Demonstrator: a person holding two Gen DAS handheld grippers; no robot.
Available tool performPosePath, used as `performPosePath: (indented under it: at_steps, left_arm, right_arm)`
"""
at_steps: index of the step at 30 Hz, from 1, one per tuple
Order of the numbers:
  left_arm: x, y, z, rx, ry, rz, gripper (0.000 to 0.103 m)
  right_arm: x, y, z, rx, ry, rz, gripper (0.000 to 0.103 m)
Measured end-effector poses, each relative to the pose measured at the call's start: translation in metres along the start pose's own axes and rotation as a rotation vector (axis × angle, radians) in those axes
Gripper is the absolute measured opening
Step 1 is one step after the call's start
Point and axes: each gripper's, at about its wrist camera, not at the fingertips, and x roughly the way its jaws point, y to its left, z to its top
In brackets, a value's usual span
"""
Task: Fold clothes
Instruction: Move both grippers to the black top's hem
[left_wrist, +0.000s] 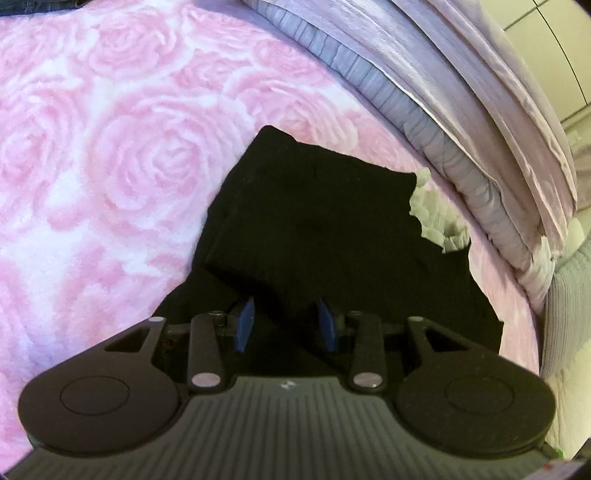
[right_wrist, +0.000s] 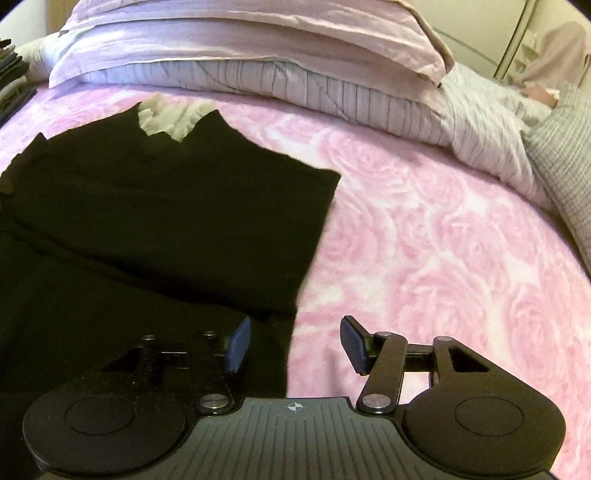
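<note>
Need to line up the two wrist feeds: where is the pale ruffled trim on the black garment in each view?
Left wrist: pale ruffled trim right of centre, at the black garment's far right edge.
Right wrist: trim upper left, at the garment's far edge.
Shared landmark: striped pillow beyond it.

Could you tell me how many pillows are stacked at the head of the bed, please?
2: a lilac pillow on top, and a pale striped pillow beneath it, both beyond the black garment. More may be hidden behind them.
</note>
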Motion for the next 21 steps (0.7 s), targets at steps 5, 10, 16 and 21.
performPosePath:
  at_steps: [5, 10, 16, 21]
  left_arm:
    - [-0.001, -0.003, -0.002, 0.025, -0.030, 0.015, 0.003]
    - [-0.027, -0.016, -0.018, 0.167, -0.163, 0.031, 0.002]
    - [-0.012, -0.015, -0.042, 0.347, -0.133, 0.157, 0.009]
    - [-0.042, -0.029, -0.042, 0.428, -0.186, 0.209, 0.015]
  right_arm:
    - [0.015, -0.004, 0.000, -0.020, -0.012, 0.003, 0.050]
    - [0.019, -0.009, -0.004, -0.041, -0.007, 0.004, 0.040]
    - [0.029, -0.013, -0.010, -0.012, 0.051, 0.008, 0.040]
    - [-0.002, -0.016, -0.005, 0.011, 0.027, 0.056, 0.041]
